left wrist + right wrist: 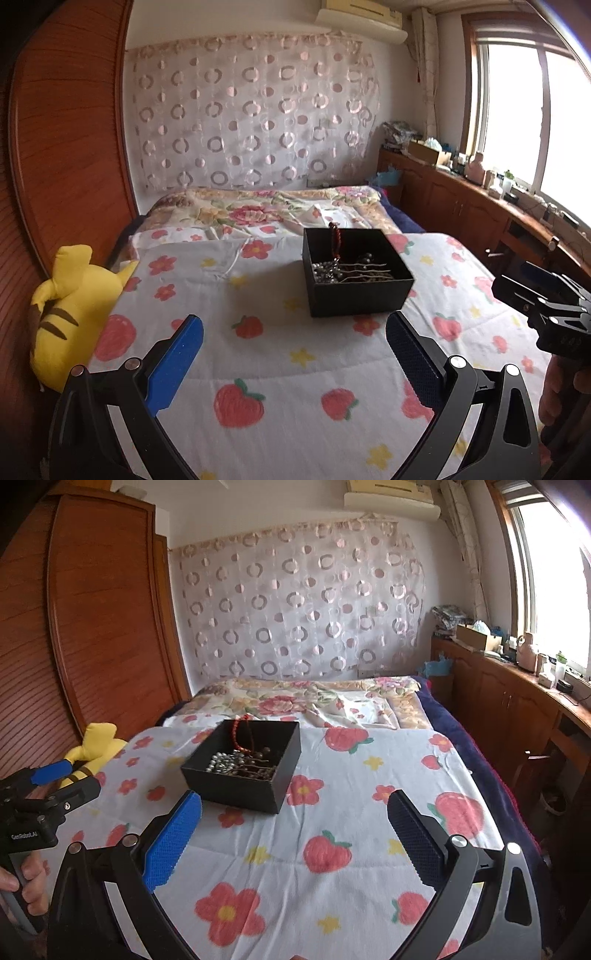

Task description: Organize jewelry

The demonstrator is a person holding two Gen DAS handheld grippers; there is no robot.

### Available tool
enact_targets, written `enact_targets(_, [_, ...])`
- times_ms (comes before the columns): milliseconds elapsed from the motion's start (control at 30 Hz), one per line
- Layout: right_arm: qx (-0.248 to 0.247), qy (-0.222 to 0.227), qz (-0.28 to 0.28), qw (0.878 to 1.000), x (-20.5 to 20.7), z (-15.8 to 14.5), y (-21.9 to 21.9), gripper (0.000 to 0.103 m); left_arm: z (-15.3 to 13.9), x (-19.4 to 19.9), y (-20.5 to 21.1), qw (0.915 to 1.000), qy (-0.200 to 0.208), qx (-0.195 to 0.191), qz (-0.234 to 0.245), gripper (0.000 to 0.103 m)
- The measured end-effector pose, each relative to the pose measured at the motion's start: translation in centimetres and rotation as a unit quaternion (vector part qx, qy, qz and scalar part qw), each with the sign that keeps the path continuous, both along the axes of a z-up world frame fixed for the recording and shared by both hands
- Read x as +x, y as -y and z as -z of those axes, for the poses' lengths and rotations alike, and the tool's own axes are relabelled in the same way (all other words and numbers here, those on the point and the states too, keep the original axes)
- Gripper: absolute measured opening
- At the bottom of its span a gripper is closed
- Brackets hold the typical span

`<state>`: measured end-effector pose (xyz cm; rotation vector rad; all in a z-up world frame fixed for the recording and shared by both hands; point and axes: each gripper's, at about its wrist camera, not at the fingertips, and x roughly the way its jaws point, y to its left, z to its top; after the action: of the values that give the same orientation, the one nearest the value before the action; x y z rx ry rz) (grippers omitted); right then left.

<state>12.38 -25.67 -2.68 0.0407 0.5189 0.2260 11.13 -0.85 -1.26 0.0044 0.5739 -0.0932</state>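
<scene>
A black open box [360,300] stands on the flowered bed sheet [280,369]; it also shows in the right wrist view [236,788]. Inside lie silver beads [221,764], dark beaded strands [258,770] and a red bead string [238,738] draped over the back wall. My left gripper [295,325] is open and empty, just short of the box. My right gripper [295,805] is open and empty, with the box ahead and to its left. Each gripper shows at the edge of the other's view: the right one [546,302], the left one [44,786].
A yellow plush toy [70,314] lies at the bed's left edge against a wooden wardrobe [66,147]. A folded floral quilt [266,210] lies behind the box. A wooden cabinet with clutter [480,192] runs along the right under the window.
</scene>
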Motion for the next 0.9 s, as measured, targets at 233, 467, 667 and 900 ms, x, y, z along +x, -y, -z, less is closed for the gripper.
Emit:
enact_targets(233, [0.009, 0.033, 0.005, 0.999, -4.4, -2.9, 0.5, 0.101, -2.9, -4.1, 0.1, 0.9994, 0.032, -0.009, -0.002, 0.096])
enact_targets(467, [0.02, 0.054, 0.006, 0.998, -6.8, -4.6, 0.7, 0.101, -4.1, -6.8, 0.0, 0.9988, 0.047, -0.009, -0.01, 0.096])
enact_targets(667, [0.016, 0.06, 0.002, 0.998, -7.7, -5.2, 0.7, 0.101, -4.4, -7.4, -0.1, 0.9987, 0.049, -0.005, -0.013, 0.096])
enact_targets(900, [0.015, 0.059, 0.004, 0.998, -7.9, -5.2, 0.5, 0.101, -4.4, -7.7, 0.0, 0.9987, 0.049, -0.006, -0.013, 0.096])
